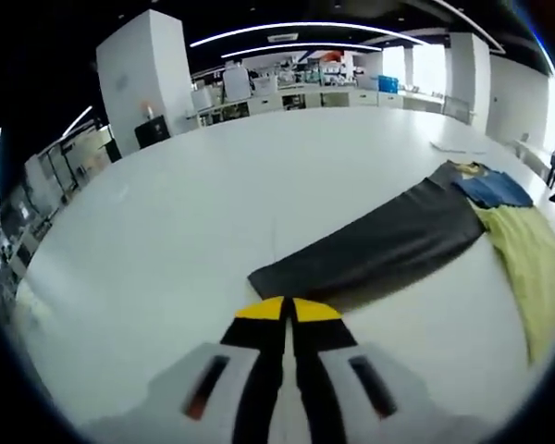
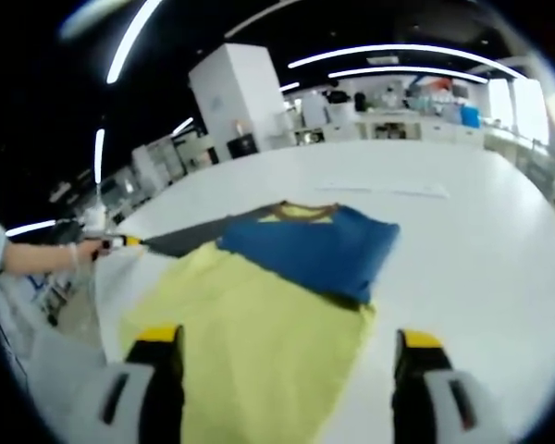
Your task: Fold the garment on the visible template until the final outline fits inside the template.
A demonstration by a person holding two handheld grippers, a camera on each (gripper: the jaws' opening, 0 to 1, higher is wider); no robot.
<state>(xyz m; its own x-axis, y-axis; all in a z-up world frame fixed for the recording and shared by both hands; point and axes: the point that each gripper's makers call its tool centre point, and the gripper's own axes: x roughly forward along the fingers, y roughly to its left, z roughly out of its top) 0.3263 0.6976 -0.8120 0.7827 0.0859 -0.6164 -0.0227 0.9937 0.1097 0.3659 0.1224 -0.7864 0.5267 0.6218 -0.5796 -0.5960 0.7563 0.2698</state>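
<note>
On the white tabletop [image 1: 166, 231], clenched left hand-held gripper [image 1: 288, 310] should grasp the dark sleeve [image 1: 370, 250] at twelve o'clock; right hand-held gripper [image 2: 287, 347] released over the shirt [image 2: 259, 333].

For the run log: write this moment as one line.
left hand-held gripper: shut, empty | right hand-held gripper: open over garment | dark part flat on table | fold unfinished

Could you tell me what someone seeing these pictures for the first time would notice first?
Most likely the garment, a broad yellow cloth with a blue part folded over its far end, spread on the big white table just ahead of the open right tongs. Next comes the long dark grey strip stretching away from the shut left tongs towards the garment.
</note>
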